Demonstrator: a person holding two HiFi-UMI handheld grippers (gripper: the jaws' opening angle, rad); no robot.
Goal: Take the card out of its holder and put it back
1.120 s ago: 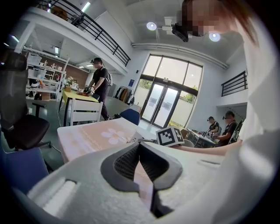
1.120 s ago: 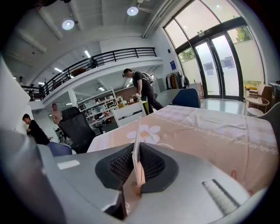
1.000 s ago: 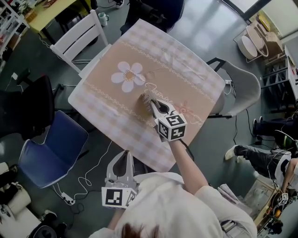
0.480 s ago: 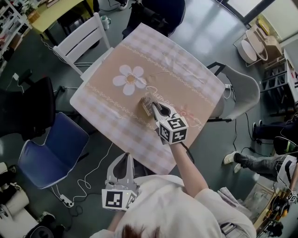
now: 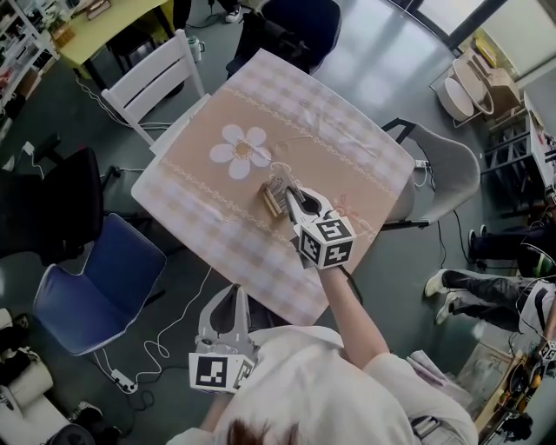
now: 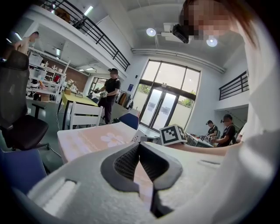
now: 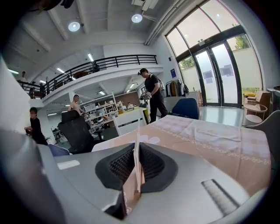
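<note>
A small wooden card holder (image 5: pixel 272 205) stands near the middle of the table (image 5: pixel 347 143), on a checked cloth with a white flower (image 5: pixel 241 146). My right gripper (image 5: pixel 288 193) hangs just above the holder, shut on a thin pale card (image 7: pixel 137 168) that I see edge-on between its dark pads (image 7: pixel 151 164). Whether the card's lower edge still touches the holder is hidden. My left gripper (image 5: pixel 236 292) is held low by my body, off the table's near edge. In the left gripper view, the left gripper (image 6: pixel 140 147) is shut, its jaws meeting with nothing between them.
Around the table stand a white chair (image 5: pixel 152 74) at the far left, a blue chair (image 5: pixel 95 282) at the near left, a grey chair (image 5: pixel 452 169) at the right and a dark blue one (image 5: pixel 304 22) at the far side. People stand farther off in the room.
My right gripper has risen a little above the holder, still shut on the card. The left gripper has stayed where it was.
</note>
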